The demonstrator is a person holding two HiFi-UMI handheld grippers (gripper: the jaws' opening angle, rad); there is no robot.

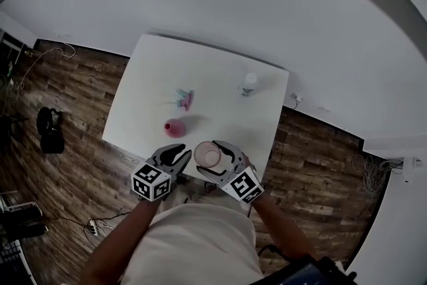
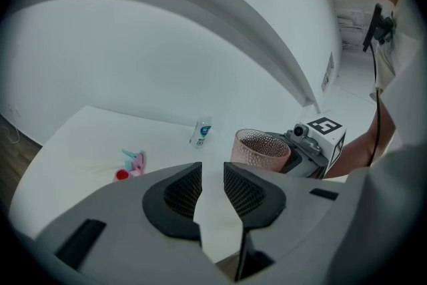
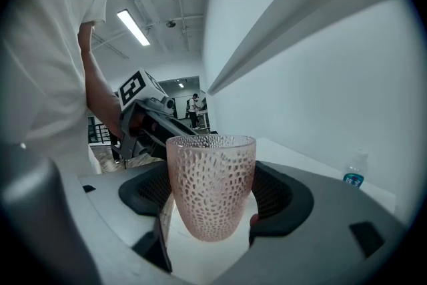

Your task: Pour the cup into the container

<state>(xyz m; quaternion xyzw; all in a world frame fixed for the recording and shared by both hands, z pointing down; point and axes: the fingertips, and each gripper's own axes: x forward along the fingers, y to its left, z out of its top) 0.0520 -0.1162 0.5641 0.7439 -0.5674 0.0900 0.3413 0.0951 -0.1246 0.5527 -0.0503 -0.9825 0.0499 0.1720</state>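
White worktop [image 1: 213, 70], near edge: your right tongs [image 3: 210, 202] clench a pink, translucent, dimpled cup [image 3: 211, 177], upright, near the red container [image 1: 175, 128]. Your left tongs [image 2: 212, 185] stand released, nothing between them.

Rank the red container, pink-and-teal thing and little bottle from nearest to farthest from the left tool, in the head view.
1. The red container, just ahead of the left tool.
2. The pink-and-teal thing, mid-table.
3. The little bottle, far right side.
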